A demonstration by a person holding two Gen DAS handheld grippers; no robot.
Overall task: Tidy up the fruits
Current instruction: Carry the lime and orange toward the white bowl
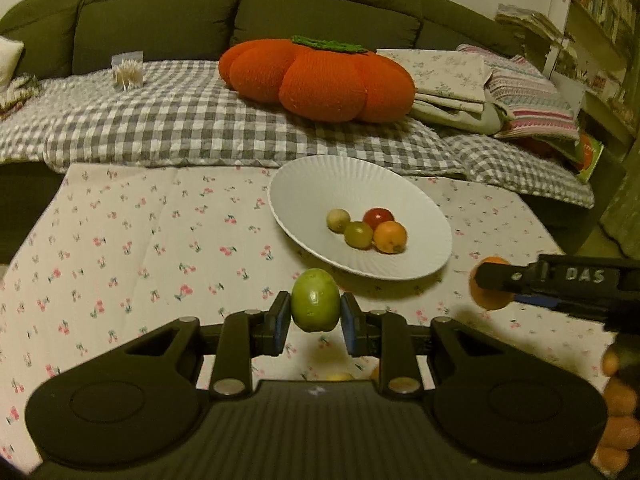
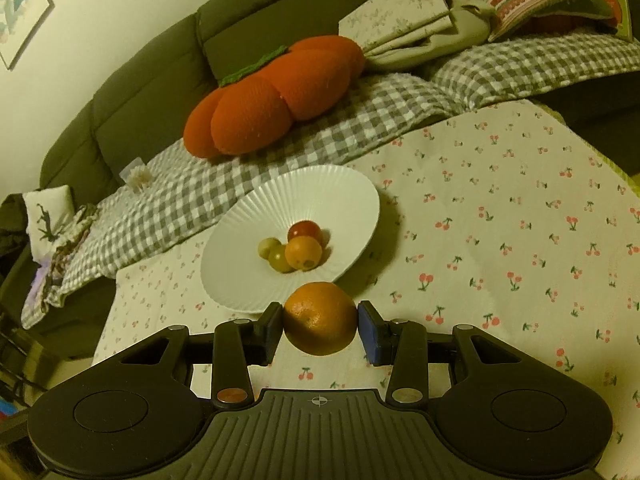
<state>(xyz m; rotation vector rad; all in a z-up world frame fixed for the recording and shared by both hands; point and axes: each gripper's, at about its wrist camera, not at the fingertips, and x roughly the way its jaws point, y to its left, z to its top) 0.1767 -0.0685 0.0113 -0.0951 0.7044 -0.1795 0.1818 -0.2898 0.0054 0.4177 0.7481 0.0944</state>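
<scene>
My left gripper (image 1: 315, 312) is shut on a green fruit (image 1: 315, 299) and holds it above the cherry-print cloth, just in front of the white ribbed plate (image 1: 304, 184). The plate holds several small fruits: a red one (image 1: 378, 217), an orange one (image 1: 390, 237) and two greenish ones (image 1: 359, 234). My right gripper (image 2: 320, 320) is shut on an orange (image 2: 320, 318), close to the near rim of the plate (image 2: 240, 240). The right gripper also shows in the left wrist view (image 1: 490, 286), with the orange (image 1: 486, 298) at its tip.
The cherry-print cloth (image 1: 140, 248) covers the table. Behind it a sofa carries a checked blanket (image 1: 180, 120), an orange pumpkin cushion (image 1: 320, 80) and folded linens (image 1: 460, 80). More orange fruits (image 1: 618, 420) lie at the right edge.
</scene>
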